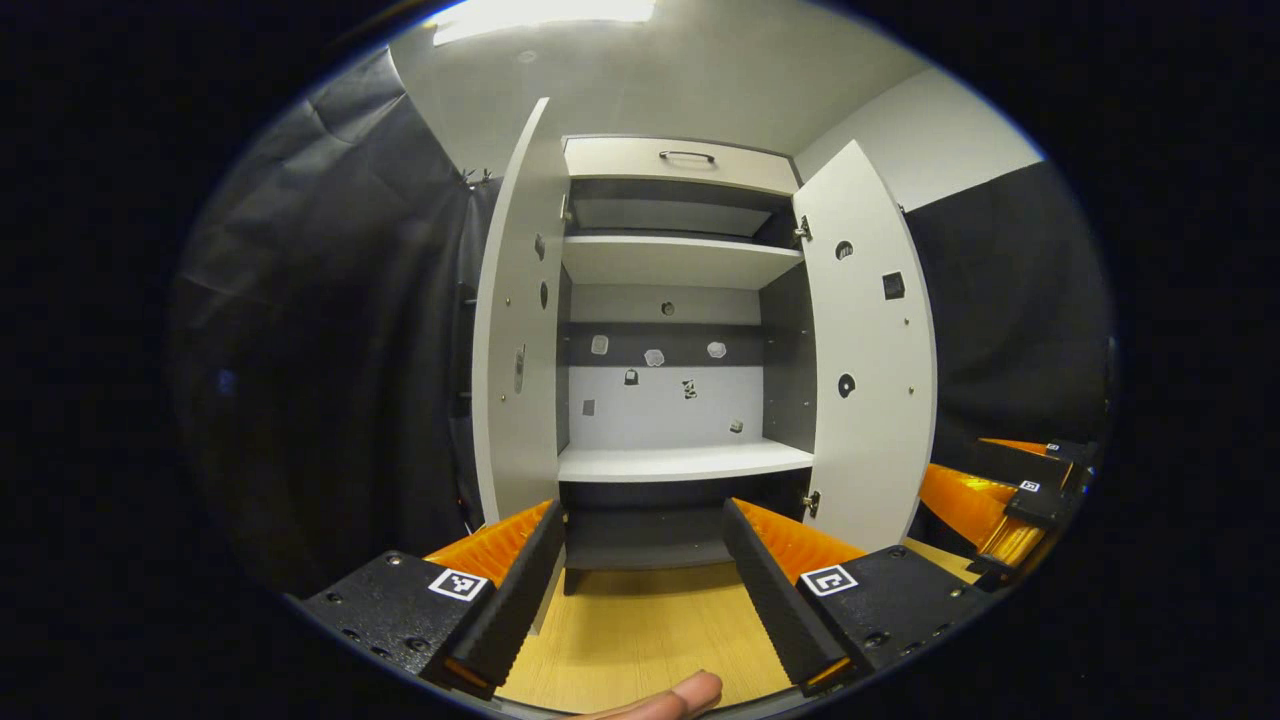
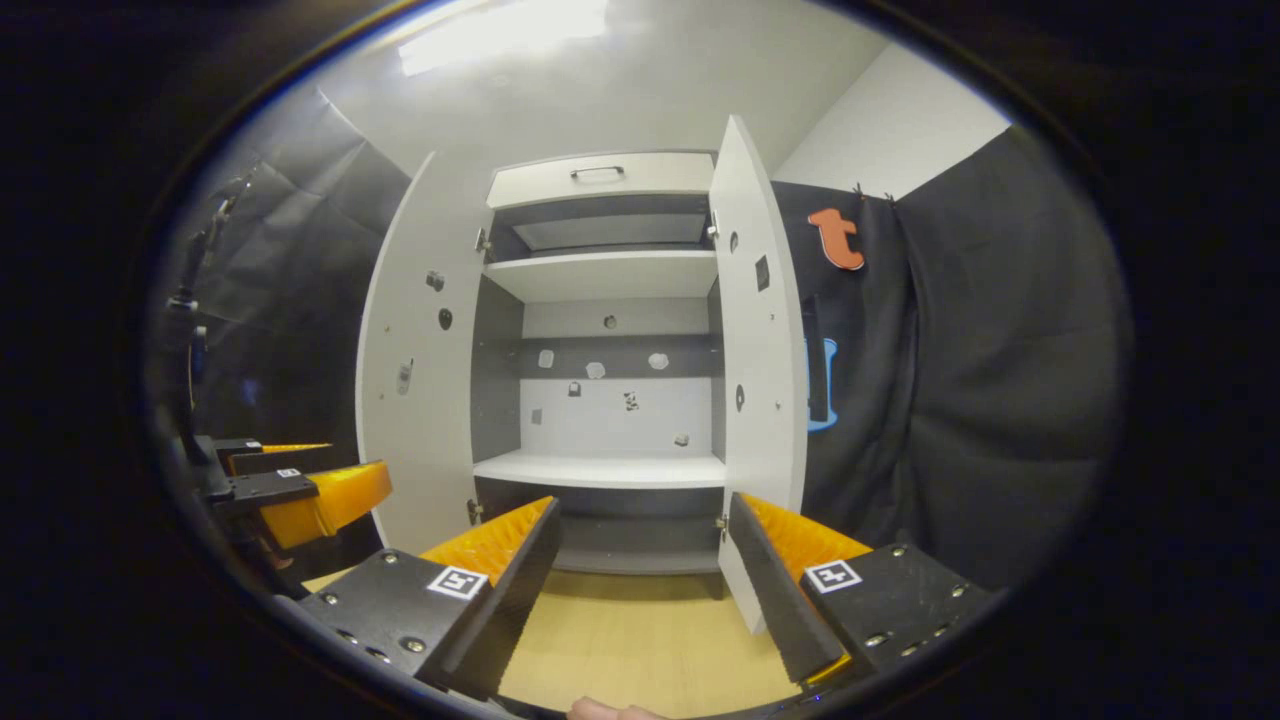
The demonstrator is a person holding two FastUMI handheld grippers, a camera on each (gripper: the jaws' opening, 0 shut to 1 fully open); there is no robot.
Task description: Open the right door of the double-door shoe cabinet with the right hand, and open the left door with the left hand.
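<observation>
Ahead of both tongs (image 1: 640, 560), shoe cabinet (image 1: 680, 330), doors swung open

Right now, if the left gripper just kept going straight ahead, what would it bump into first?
Probably nothing close: the left gripper is open and points between the two open doors, into the cabinet. Going straight, it looks likely to meet the dark bottom shelf under the white shelf first, though depth is hard to judge.

white double-door shoe cabinet (image 1: 680, 300), left door (image 1: 515, 330) and right door (image 1: 870, 350) wide open
</observation>
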